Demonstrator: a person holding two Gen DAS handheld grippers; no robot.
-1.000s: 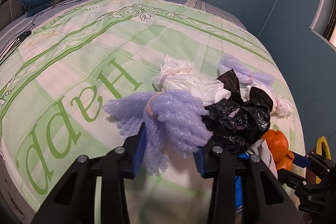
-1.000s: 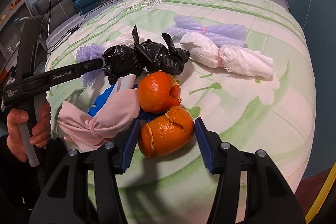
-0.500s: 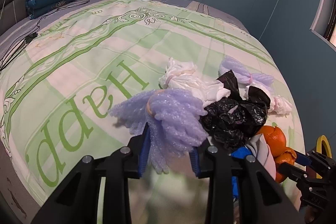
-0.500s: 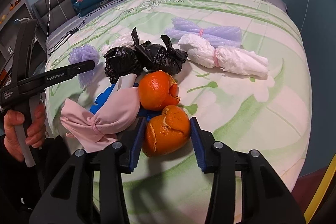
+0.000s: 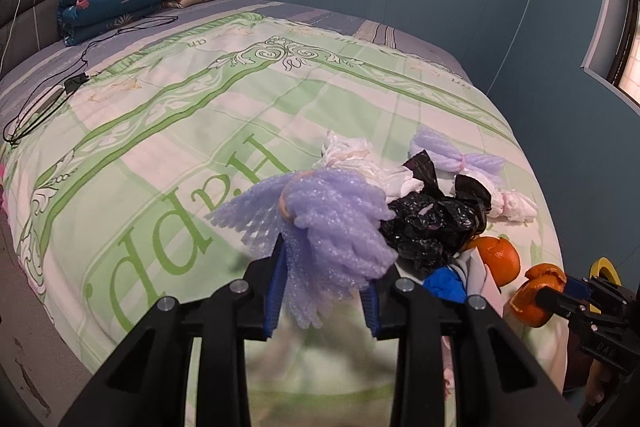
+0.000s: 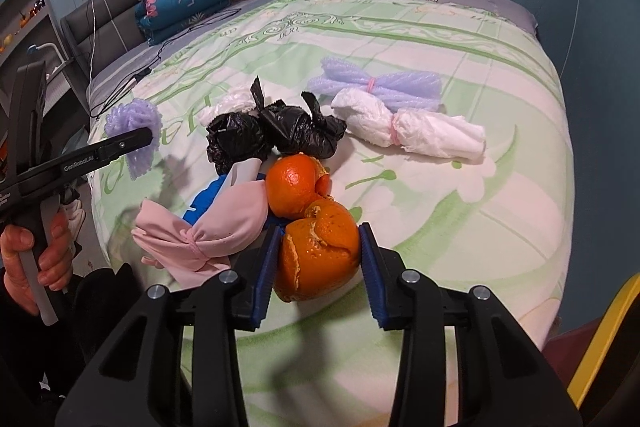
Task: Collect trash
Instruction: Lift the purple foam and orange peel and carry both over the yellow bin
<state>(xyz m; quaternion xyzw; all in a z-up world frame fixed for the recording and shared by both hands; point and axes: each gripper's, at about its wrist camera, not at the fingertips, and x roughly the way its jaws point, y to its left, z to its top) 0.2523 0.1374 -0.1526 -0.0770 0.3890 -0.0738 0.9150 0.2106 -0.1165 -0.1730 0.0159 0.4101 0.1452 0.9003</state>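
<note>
Trash: two orange peels (image 6: 316,227), two black bags (image 6: 276,135).

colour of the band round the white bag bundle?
Pink band on the white bag bundle; right wrist view shows it best.

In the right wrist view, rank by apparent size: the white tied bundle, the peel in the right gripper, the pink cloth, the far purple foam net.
1. white tied bundle
2. pink cloth
3. orange peel
4. far purple foam net

The pink cloth and orange peel sit nearest the camera, so their places are unsure.
</note>
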